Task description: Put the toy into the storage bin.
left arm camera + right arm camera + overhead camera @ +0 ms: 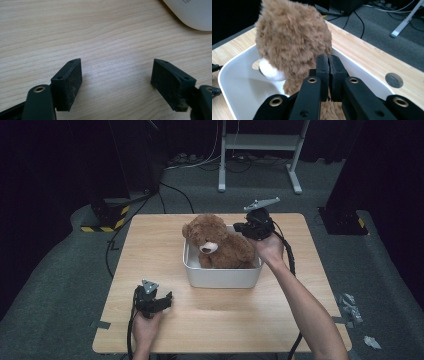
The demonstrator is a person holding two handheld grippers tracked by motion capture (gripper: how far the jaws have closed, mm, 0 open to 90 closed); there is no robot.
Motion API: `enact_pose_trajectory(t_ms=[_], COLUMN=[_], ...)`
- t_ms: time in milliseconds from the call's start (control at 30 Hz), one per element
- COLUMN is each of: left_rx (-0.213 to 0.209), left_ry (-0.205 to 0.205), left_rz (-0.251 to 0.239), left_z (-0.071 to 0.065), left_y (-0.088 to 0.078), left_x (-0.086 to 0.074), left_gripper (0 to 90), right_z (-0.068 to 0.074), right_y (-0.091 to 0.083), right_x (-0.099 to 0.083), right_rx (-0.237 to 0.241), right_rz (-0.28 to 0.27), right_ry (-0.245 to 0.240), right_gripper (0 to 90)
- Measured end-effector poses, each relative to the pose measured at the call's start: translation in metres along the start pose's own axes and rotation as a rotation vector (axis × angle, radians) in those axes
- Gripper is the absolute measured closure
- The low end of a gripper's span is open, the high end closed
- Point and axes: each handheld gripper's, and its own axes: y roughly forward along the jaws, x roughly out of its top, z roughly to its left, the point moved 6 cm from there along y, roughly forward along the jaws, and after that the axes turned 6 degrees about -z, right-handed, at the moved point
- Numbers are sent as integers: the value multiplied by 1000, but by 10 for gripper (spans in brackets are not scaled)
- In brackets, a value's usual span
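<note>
A brown teddy bear sits in a white tub at the middle of the wooden table, its pale muzzle turned to the front left. My right gripper hangs at the bear's right shoulder, over the tub's far right corner. In the right gripper view its pads meet at the tips, right against the bear's fur above the tub; I cannot tell whether fur is pinched. My left gripper rests near the front left, open over bare wood.
The tub's corner lies just ahead and to the right of the left gripper. A round cable hole is in the tabletop beyond the tub. On the floor stand a white frame, cables and a striped base.
</note>
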Motion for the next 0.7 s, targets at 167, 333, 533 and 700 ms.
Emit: enact_pose_trajectory(t_ms=[167, 333, 533, 700], left_rx=[0, 0, 0, 0], left_ry=[1, 1, 1, 2], left_rz=[0, 0, 0, 0], left_z=[0, 0, 0, 0], left_y=[0, 0, 0, 0], left_x=[0, 0, 0, 0], left_gripper=[248, 248, 248, 247], right_z=[-3, -6, -11, -14], right_y=[-1, -8, -17, -22], right_x=[-7, -11, -14, -16], right_rx=[9, 30, 29, 17], right_rz=[-12, -40, -72, -91], right_ry=[25, 58, 85, 92], right_gripper=[853, 800, 713, 672])
